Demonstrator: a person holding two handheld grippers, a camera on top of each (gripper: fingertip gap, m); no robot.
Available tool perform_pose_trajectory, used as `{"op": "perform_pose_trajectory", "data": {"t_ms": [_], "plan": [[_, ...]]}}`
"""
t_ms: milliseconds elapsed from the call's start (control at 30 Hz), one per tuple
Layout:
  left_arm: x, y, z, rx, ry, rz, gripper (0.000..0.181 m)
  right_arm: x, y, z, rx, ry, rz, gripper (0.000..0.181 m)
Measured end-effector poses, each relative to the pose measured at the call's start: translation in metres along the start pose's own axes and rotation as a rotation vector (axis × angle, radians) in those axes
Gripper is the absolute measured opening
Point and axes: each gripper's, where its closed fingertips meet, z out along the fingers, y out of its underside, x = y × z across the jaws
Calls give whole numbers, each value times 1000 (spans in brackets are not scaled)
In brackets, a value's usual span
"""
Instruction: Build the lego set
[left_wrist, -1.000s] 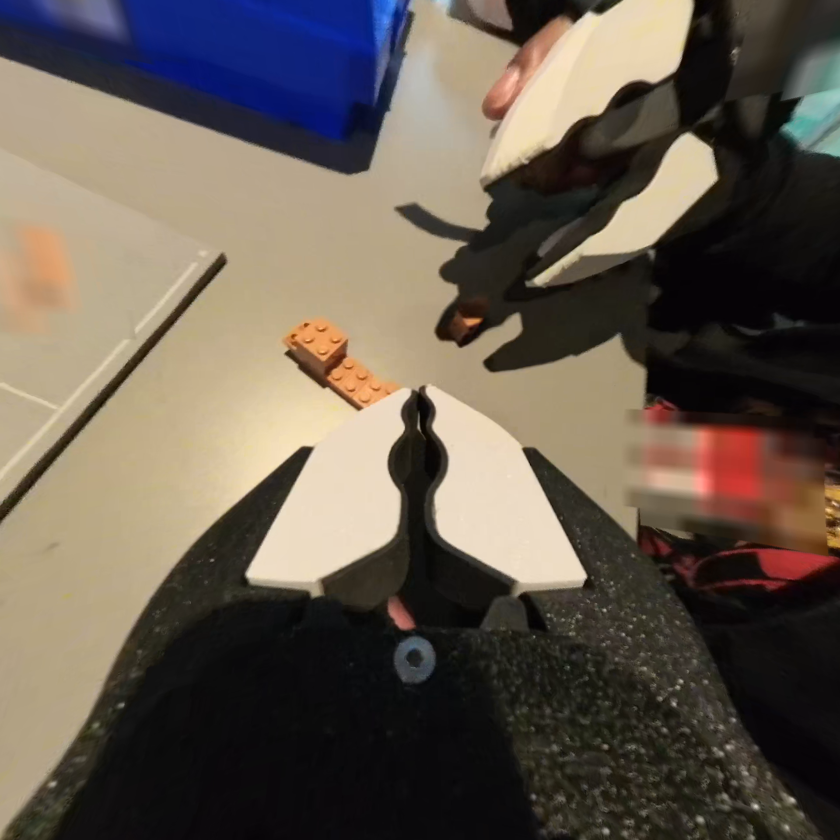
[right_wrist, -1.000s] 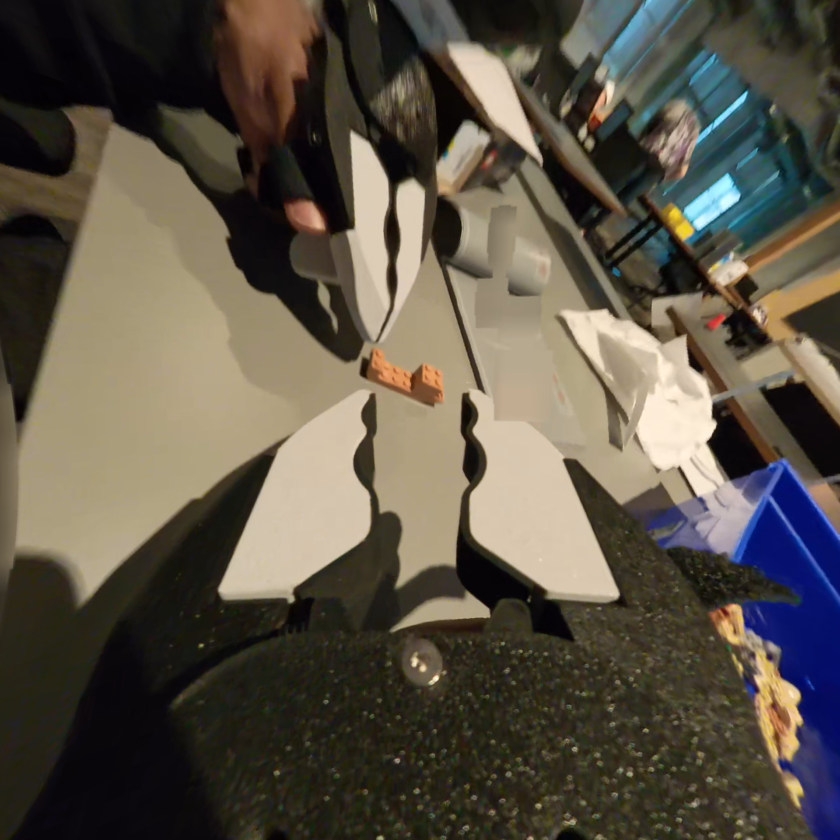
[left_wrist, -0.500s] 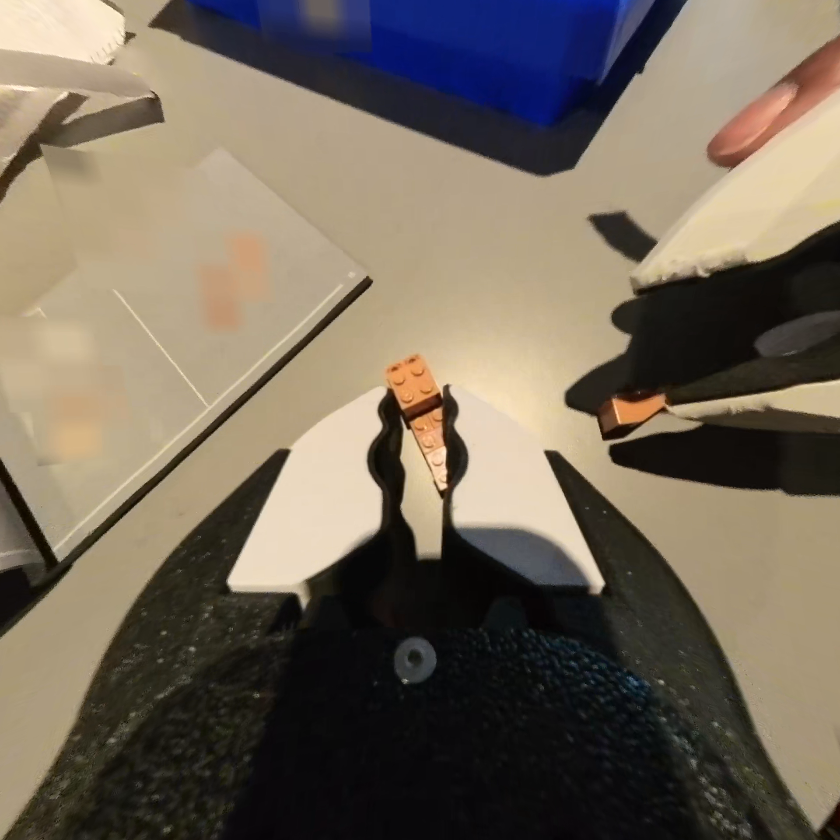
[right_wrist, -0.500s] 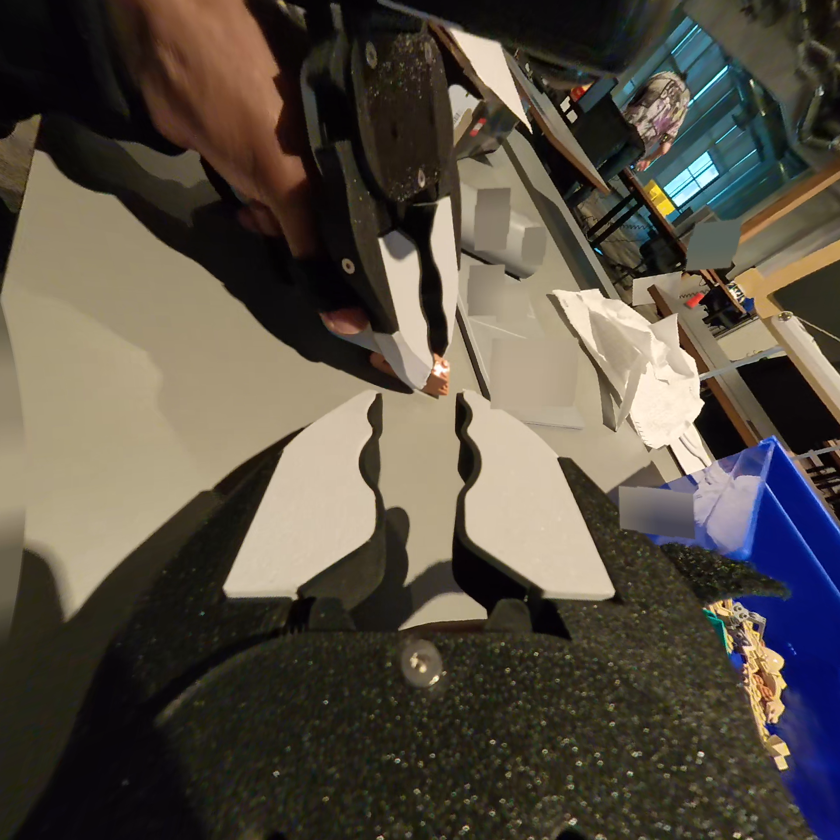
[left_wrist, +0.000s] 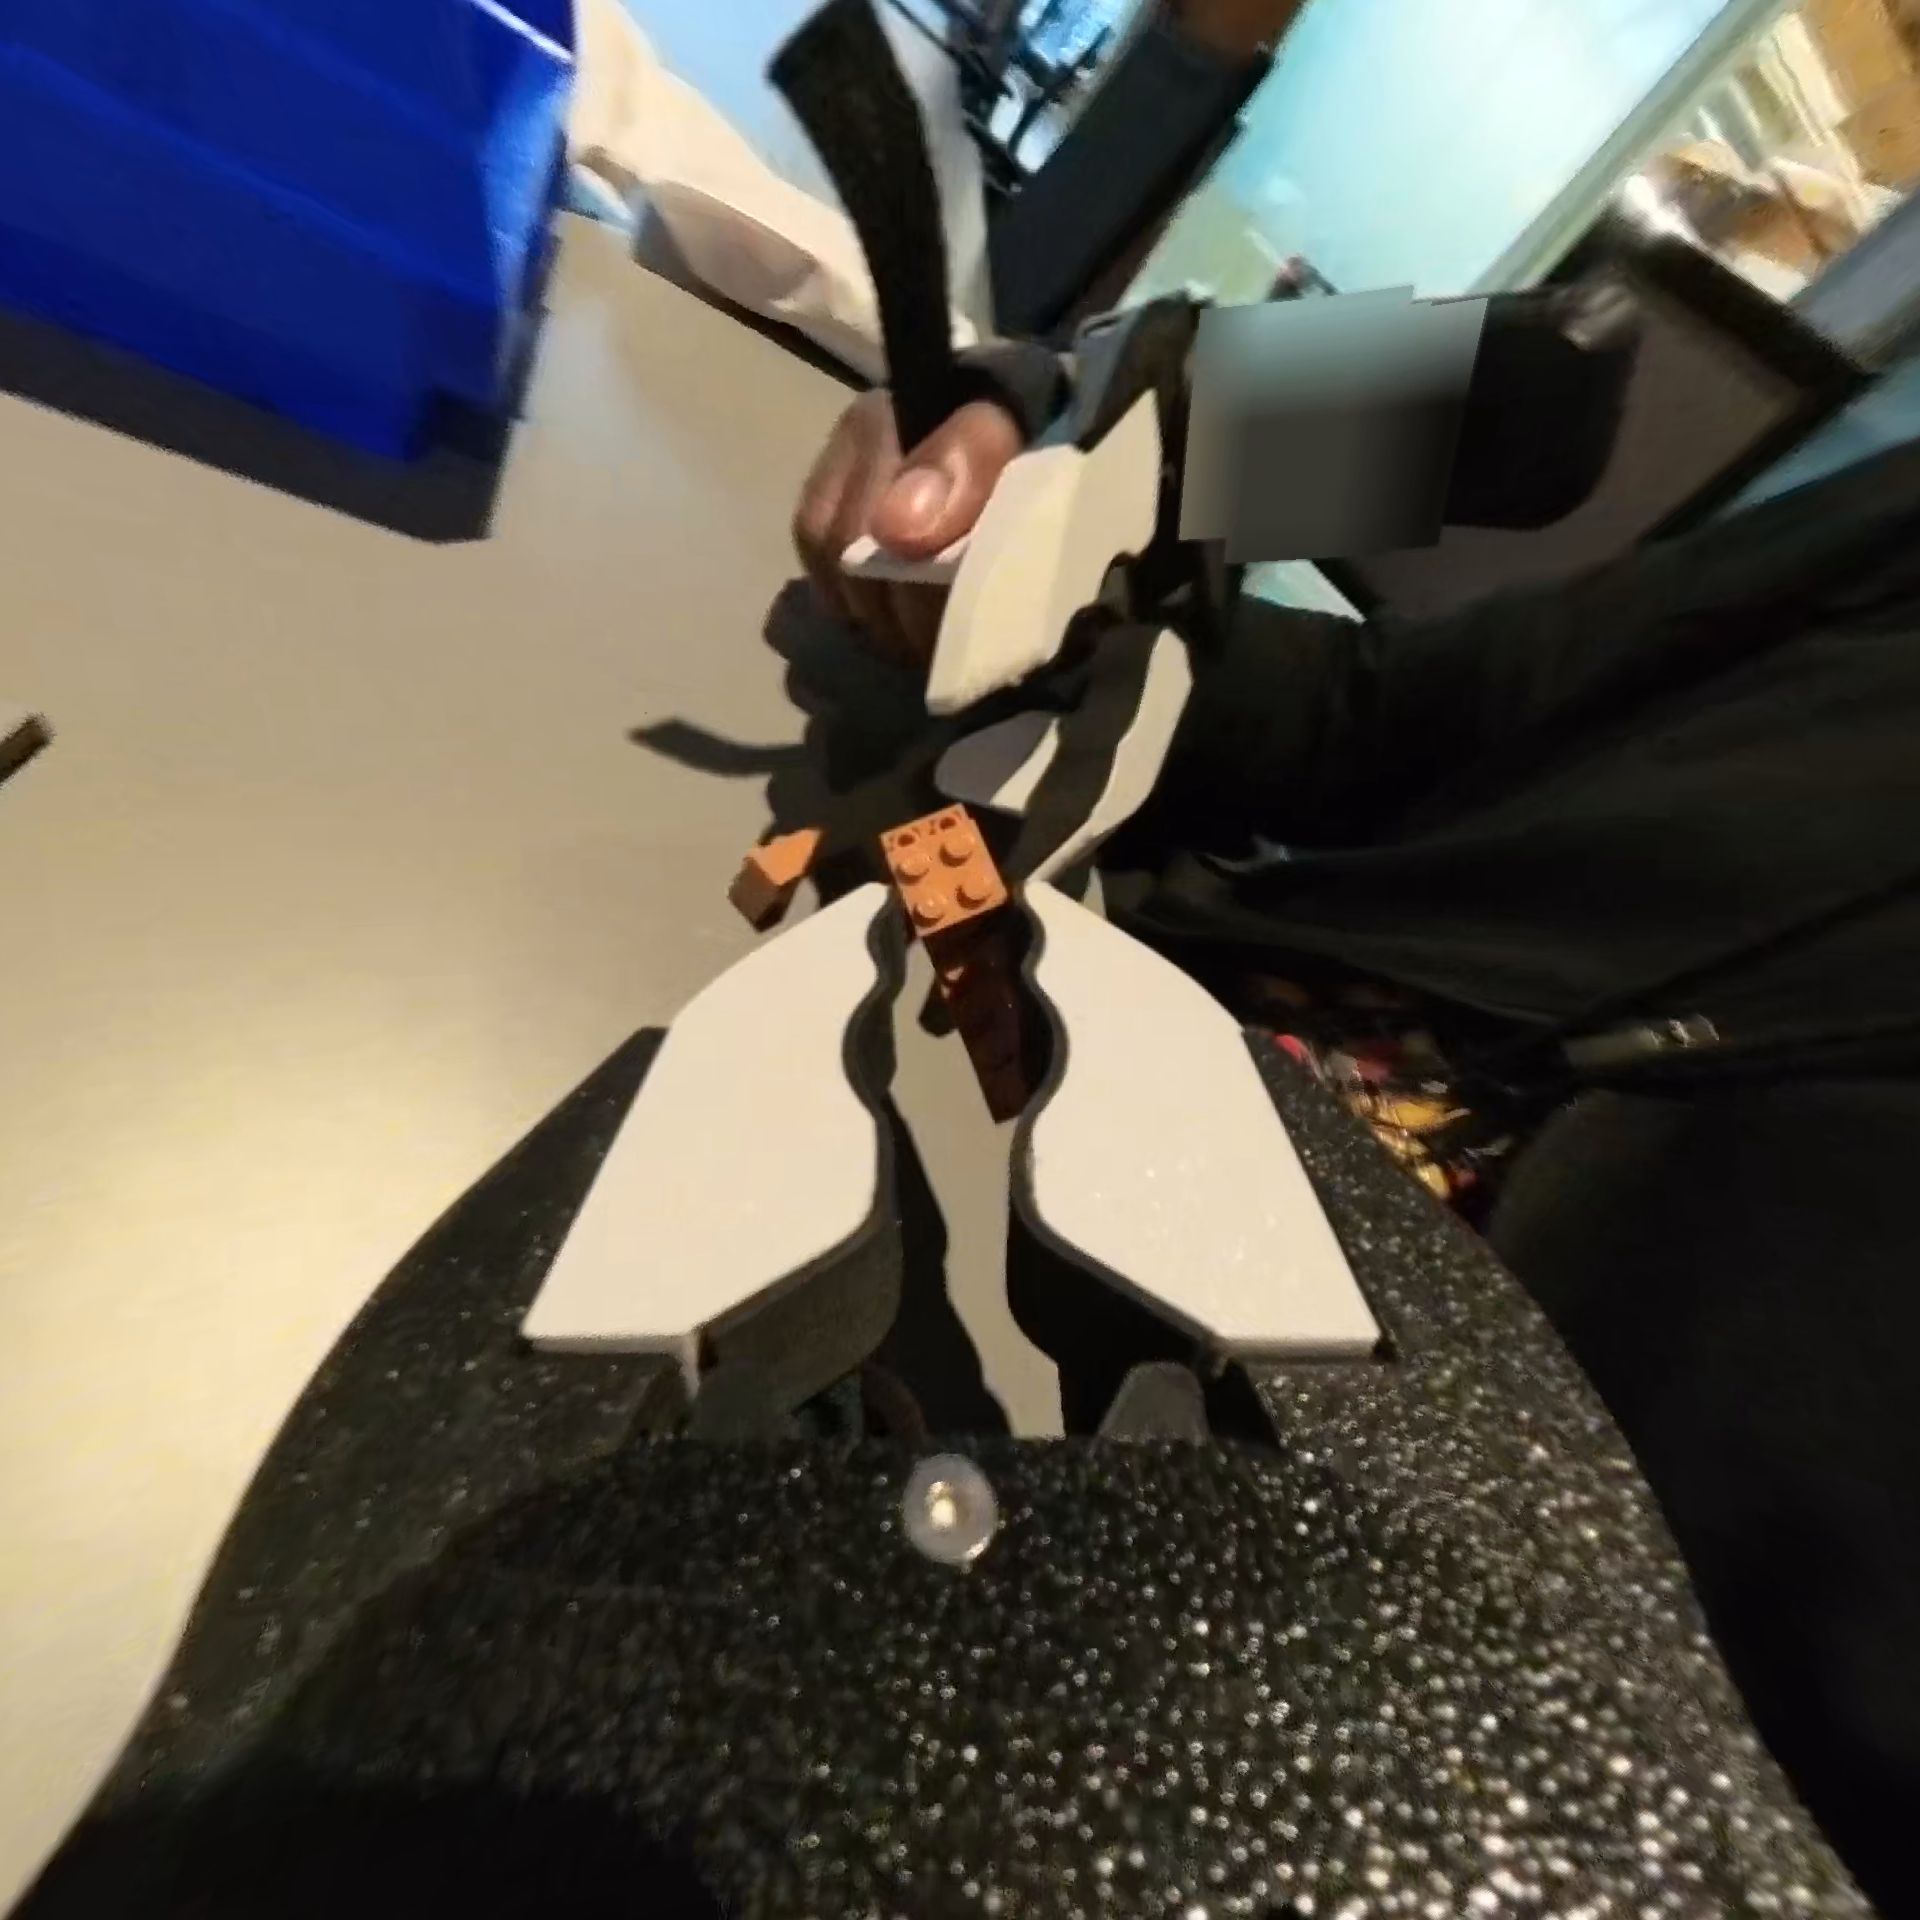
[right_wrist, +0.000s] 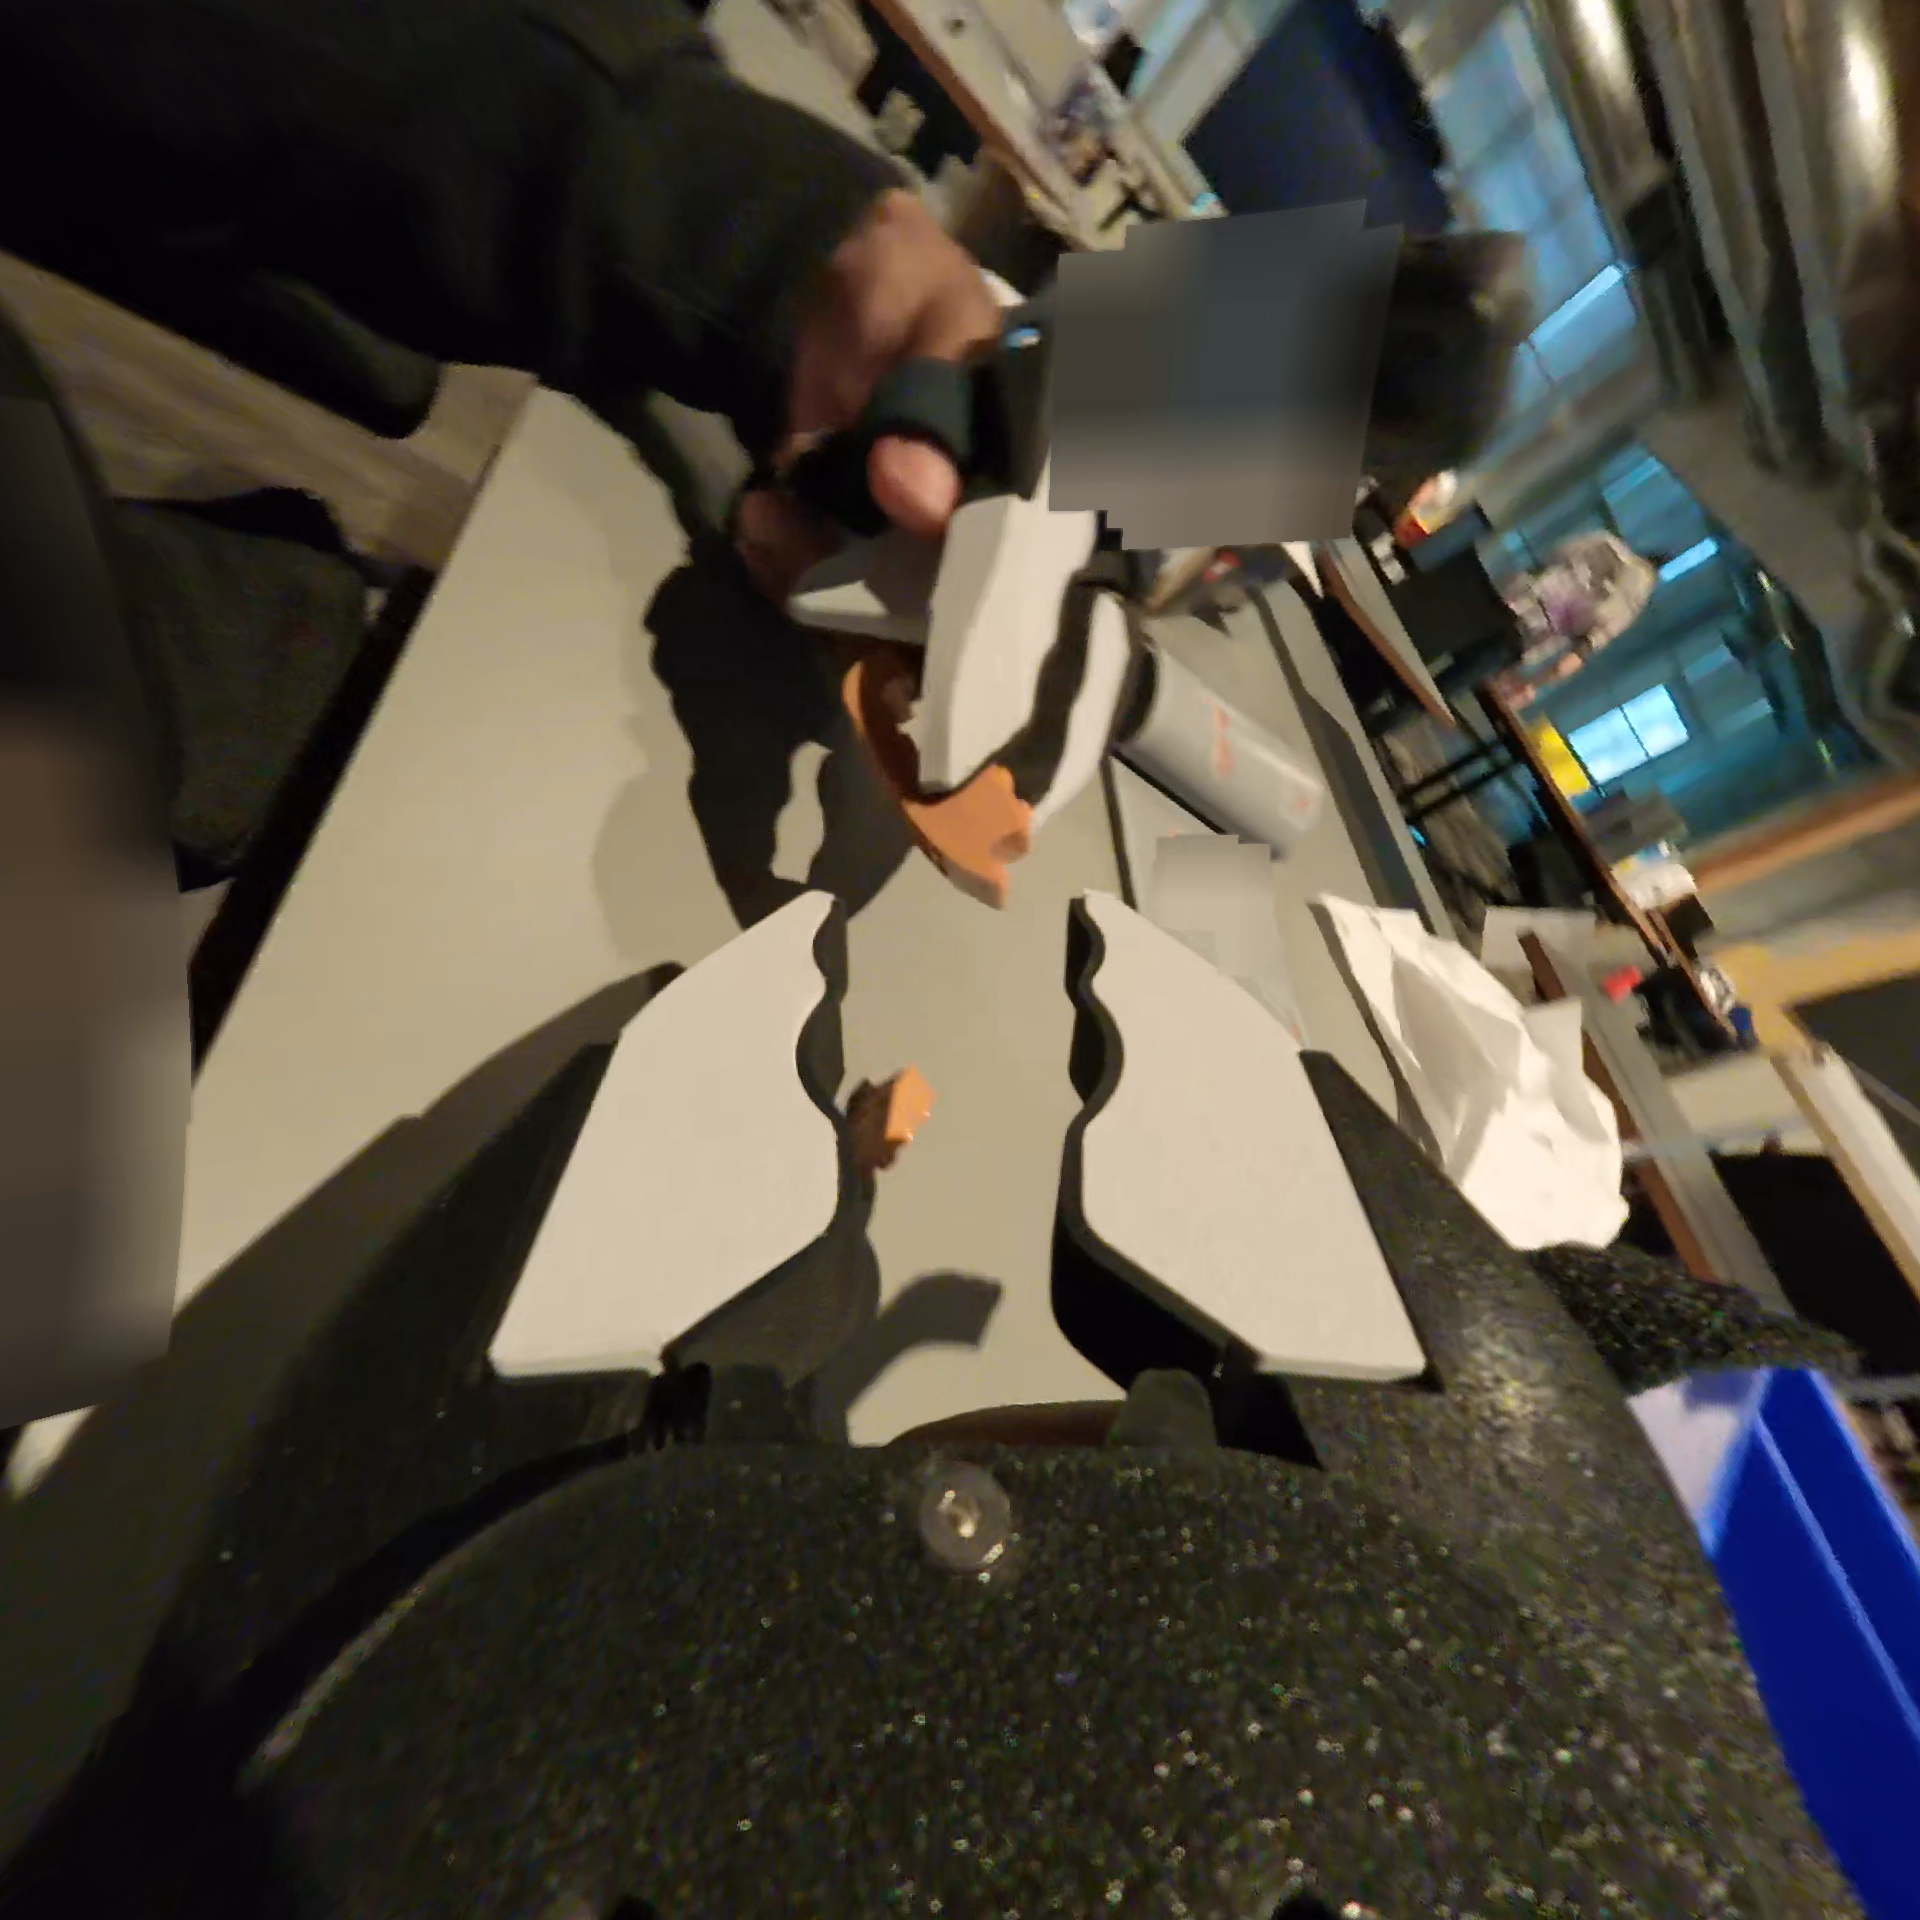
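Currently, notes by item:

Left tongs (left_wrist: 956, 914): clenched on the orange lego assembly (left_wrist: 948, 868), raised clear of the surface (left_wrist: 312, 831); the same tongs show far off in the right wrist view (right_wrist: 1013, 800), with a hand (right_wrist: 894, 343) behind them.

Orange lego assembly: a two-by-two studded brick sits on top of a longer, darker plate that runs back between the fingers; in the right wrist view its smooth side (right_wrist: 966, 831) faces the camera.

Right tongs (right_wrist: 956, 914): released, jaws well apart, grasping nothing; in the left wrist view they hang beyond the assembly (left_wrist: 1039, 748), gripped by the other hand (left_wrist: 894, 499).

Small orange lego piece (right_wrist: 888, 1117): seen low between the right fingers, close to the left-hand one; contact with the surface cannot be told. Left wrist view shows it (left_wrist: 774, 878) just beside the assembly.

Blue bin (left_wrist: 260, 229): on the surface, well apart from both tongs.

Crumpled white paper (right_wrist: 1486, 1081): on the surface, off to the right.
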Motion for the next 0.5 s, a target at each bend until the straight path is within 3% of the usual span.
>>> {"op": "perform_pose_trajectory", "data": {"t_ms": [267, 500], "plan": [[15, 14, 11, -117, 79, 81, 18, -14, -11, 12, 10, -48, -106, 34], [11, 8, 9, -75, 45, 88, 19, -10, -10, 12, -7, -22, -81, 22]]}}
